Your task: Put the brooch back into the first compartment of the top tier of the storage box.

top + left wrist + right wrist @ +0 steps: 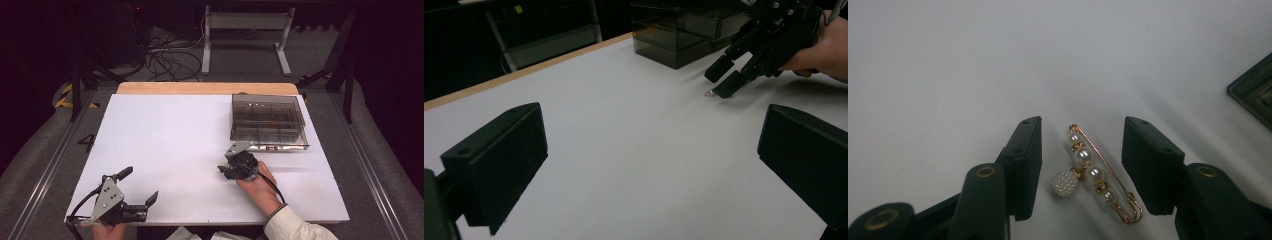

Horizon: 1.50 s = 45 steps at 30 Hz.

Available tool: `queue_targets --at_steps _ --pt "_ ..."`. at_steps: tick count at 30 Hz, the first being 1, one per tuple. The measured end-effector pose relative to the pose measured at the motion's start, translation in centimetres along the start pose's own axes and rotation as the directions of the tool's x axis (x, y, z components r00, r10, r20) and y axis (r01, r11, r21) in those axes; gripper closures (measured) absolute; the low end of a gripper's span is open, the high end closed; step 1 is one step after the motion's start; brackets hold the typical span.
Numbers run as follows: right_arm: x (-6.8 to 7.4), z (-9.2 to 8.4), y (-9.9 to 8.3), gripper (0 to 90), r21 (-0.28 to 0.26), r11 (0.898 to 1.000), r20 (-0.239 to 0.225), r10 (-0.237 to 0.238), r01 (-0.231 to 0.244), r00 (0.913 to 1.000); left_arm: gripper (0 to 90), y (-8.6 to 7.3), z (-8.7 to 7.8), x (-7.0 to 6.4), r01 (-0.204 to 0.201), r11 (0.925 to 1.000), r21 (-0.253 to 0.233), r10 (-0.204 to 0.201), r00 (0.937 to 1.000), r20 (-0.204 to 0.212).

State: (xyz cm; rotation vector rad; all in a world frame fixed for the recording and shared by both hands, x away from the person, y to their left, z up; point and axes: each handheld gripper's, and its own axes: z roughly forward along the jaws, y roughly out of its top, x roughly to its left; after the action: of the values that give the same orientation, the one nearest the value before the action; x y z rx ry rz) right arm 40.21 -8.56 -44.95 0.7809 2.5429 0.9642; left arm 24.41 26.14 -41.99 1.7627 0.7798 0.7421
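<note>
Nearest, the left gripper (142, 192) rests at the front-left corner of the flat white counter (165, 140), its jaws spread wide on nothing. Farther in, the right gripper (1082, 165) tips down to the counter with jaws parted either side of a gold safety-pin brooch strung with white pearls and a beaded pearl ball (1093, 175), not touching it. Just beyond stands a smoky transparent plastic compartment box (268, 120).

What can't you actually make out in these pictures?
- Contents of the smoky compartment box: high view, too small behind its tinted walls.
- The pearl brooch: sharp in the right gripper view between the right gripper, but a mere speck in the left gripper view.
- The person's left hand: cut off by the high view's bottom edge.
</note>
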Motion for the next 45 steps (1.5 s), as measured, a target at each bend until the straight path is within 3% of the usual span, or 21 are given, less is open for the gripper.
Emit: queue_targets --at_steps 14,21,32,45 --pt "-0.52 0.42 -0.12 54.2 0.018 1.000 -0.015 0.025 -0.025 0.9996 0.4 0.00 -0.01 0.00 -0.002 1.0000 -0.001 0.002 1.0000 -0.001" --pt "-0.85 0.46 -0.15 61.6 0.018 0.999 -0.040 0.049 -0.048 0.9980 0.4 0.01 -0.03 0.01 -0.006 1.0000 0.002 0.006 1.0000 -0.001" --pt "-0.77 0.39 -0.11 81.3 0.020 0.999 -0.040 0.040 -0.039 0.9984 0.4 0.01 -0.05 -0.02 -0.002 1.0000 0.000 0.002 1.0000 -0.001" --pt "-0.73 0.24 -0.12 82.6 0.016 0.999 -0.031 0.038 -0.037 0.9988 0.4 -0.01 -0.04 0.00 -0.004 1.0000 0.002 0.004 1.0000 -0.005"
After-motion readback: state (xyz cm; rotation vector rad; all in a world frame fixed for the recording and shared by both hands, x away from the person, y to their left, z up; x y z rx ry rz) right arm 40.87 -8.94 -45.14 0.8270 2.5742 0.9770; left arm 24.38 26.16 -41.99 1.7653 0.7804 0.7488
